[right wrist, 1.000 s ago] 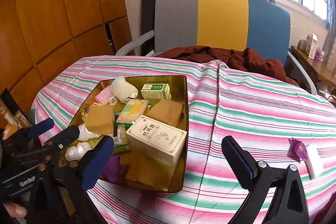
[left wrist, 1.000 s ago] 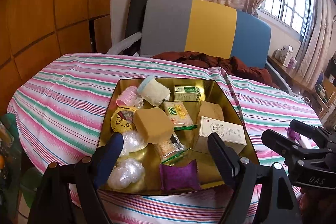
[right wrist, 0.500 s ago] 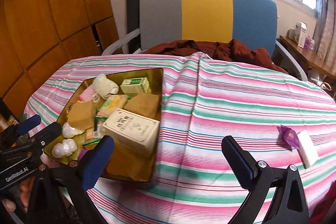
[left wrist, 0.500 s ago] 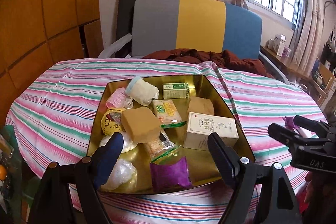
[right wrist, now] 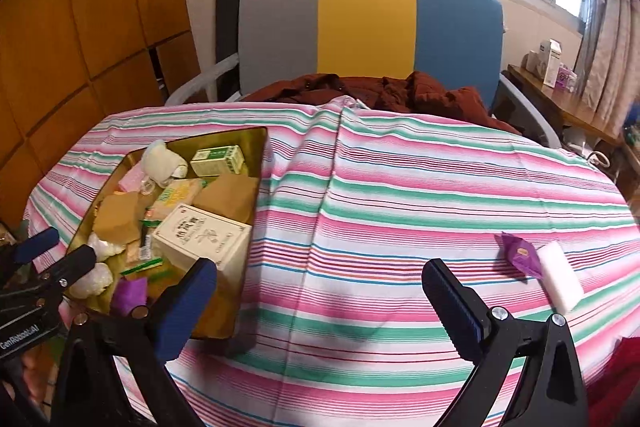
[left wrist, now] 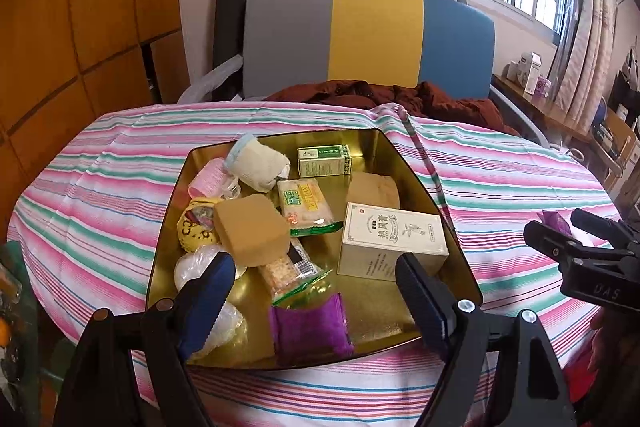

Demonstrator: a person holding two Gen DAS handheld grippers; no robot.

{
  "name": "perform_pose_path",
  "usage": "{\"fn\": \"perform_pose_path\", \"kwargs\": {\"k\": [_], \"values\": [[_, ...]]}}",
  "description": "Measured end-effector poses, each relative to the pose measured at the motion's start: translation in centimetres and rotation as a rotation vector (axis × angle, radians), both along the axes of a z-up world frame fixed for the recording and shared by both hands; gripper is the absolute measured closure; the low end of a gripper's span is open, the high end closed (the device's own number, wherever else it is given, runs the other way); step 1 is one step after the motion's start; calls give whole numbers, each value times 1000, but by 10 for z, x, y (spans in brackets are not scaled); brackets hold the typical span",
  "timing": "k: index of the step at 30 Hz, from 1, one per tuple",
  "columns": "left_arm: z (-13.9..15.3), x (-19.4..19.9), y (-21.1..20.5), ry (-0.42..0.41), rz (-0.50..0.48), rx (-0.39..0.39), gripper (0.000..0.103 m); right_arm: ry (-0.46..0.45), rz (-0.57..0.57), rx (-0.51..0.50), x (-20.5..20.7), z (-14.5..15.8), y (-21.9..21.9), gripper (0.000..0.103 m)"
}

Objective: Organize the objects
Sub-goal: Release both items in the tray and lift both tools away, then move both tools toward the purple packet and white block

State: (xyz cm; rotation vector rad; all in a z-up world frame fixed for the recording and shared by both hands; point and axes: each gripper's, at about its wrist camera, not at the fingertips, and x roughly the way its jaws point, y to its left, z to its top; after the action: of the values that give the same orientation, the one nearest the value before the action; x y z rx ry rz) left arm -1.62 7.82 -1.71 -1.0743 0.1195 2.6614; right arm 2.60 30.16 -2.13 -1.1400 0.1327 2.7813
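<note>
Currently, both tools are held wide open and empty above the near edge of the worktop, which is covered by a pink, green and white striped cloth. The left tool is positioned over the near part of a gold tray, its blue-padded fingers spread to either side of the tray's contents. The right tool is held over bare cloth, to the right of the tray.

Inside the tray, a white box with printed characters is seen on the right side, with a brown paper parcel just behind it. A brown block is placed left of centre, partly on top of a yellow patterned item. A small green and white carton is seen at the far wall, a white cloth roll and a pink roll to its left. A yellow snack packet lies in the middle, a clear packet of crackers nearer, and a purple sachet at the near edge. Clear-wrapped white lumps are gathered in the near left corner.

Well apart from the tray, on the right side of the cloth, a purple wrapped sweet is seen touching a white bar. Behind the worktop, a chair with grey, yellow and blue panels is seen, a dark red garment heaped on its seat.
</note>
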Motion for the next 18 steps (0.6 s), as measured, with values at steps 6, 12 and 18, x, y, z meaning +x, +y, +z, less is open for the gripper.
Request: {"fn": "perform_pose_path", "kwargs": {"k": [6,12,18], "values": [[7,-1,14,20,-43,-7,19,-28,-30,-2,0,-4,23,0],[12,-1,33,29,-91,-9,19,-48,-80,5,4,-3,54,0],[15,1,56,35,-150,-15,19,-44,-142,23,7,5,90,0]]}}
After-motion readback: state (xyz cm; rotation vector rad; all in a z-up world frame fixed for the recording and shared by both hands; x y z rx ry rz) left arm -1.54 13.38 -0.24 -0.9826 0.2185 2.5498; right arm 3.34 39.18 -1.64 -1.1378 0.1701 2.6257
